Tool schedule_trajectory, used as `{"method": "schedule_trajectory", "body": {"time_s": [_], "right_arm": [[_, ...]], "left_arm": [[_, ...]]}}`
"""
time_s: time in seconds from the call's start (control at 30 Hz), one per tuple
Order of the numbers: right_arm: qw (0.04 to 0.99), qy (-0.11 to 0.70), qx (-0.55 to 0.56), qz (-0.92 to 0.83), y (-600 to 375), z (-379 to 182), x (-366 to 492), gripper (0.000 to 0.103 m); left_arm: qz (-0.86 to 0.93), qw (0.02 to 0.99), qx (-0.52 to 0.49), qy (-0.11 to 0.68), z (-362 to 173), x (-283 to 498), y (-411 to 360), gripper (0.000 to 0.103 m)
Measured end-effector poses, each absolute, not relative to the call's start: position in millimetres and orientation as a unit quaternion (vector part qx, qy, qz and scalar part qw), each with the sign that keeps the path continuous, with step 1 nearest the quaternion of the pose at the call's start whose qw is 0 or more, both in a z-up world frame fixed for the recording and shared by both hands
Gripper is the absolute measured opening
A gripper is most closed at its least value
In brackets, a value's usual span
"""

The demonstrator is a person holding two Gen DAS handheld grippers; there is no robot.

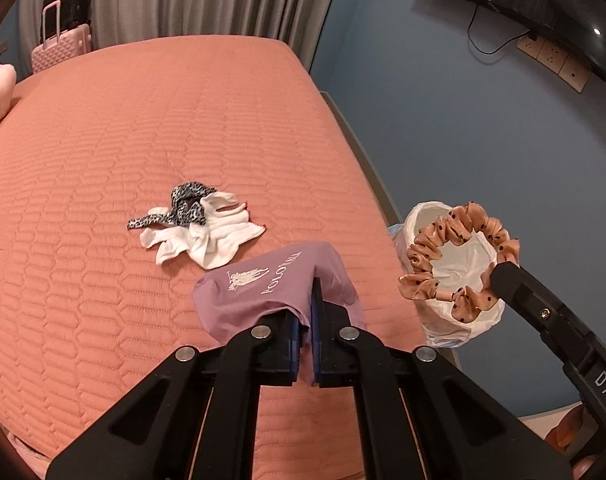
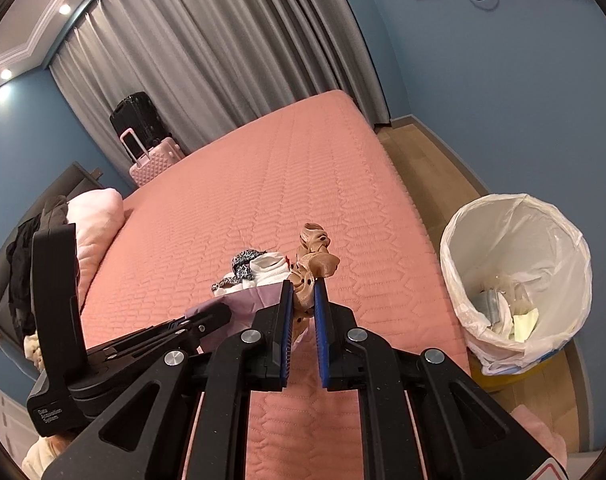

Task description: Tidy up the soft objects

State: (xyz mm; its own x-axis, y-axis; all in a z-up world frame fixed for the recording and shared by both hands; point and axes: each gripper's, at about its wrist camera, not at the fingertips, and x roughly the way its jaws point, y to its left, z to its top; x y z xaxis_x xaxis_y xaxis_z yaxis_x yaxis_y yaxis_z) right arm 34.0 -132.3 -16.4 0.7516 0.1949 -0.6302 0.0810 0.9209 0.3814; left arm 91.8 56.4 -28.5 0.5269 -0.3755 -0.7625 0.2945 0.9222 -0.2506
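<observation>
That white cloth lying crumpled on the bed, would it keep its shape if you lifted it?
Probably not. The white cloth lies in soft folds on the bedspread, so it would likely droop. It looks thin, so probably light. The leopard-print band lying over it might come along.

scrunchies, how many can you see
2: a peach dotted scrunchie held in the right gripper, and a leopard-print scrunchie on the white socks on the bed.
</observation>
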Motion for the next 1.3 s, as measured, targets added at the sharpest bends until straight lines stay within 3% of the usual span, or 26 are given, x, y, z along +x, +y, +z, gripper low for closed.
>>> {"method": "schedule_trajectory", "body": {"time_s": [0.63,1.3], "right_arm": [[0.94,0.276,0.195,-0.043,-221.1,42.5,-5.3,0.009],[0.934,0.266,0.2,-0.128,-306.3,42.3,-25.9,0.009]], "left_arm": [[-0.292,0.881,0.015,0.371,46.0,69.5,-58.8,0.004],[-0.363,0.855,0.064,0.364,52.6,72.6,-168.0,0.005]]}}
